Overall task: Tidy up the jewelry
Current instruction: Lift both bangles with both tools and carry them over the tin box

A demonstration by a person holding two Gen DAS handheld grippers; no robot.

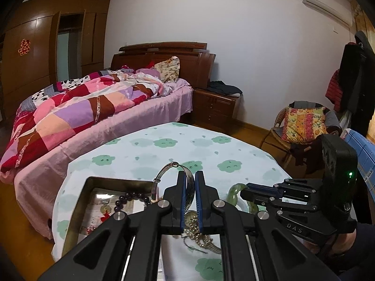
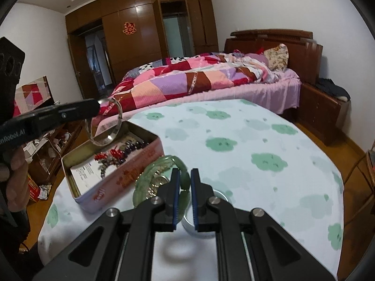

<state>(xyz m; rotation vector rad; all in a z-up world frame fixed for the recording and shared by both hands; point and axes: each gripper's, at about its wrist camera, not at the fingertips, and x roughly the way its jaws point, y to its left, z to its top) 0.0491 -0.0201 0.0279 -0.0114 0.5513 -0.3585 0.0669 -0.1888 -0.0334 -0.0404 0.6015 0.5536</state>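
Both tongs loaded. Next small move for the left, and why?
Probably lower the left tongs toward the open tin and release there. They are shut on the silver bangle, which in the right wrist view hangs above the tin's far end, where beads already lie. The right tongs hold the green bangle beside the tin, so it can wait.

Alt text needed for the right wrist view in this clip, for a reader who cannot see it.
The right gripper is closed on a green jade bangle just above a cloud-print tablecloth. To its left, the left gripper holds a silver bangle over an open tin containing beads and red charms. A bed with a patchwork quilt fills the background.
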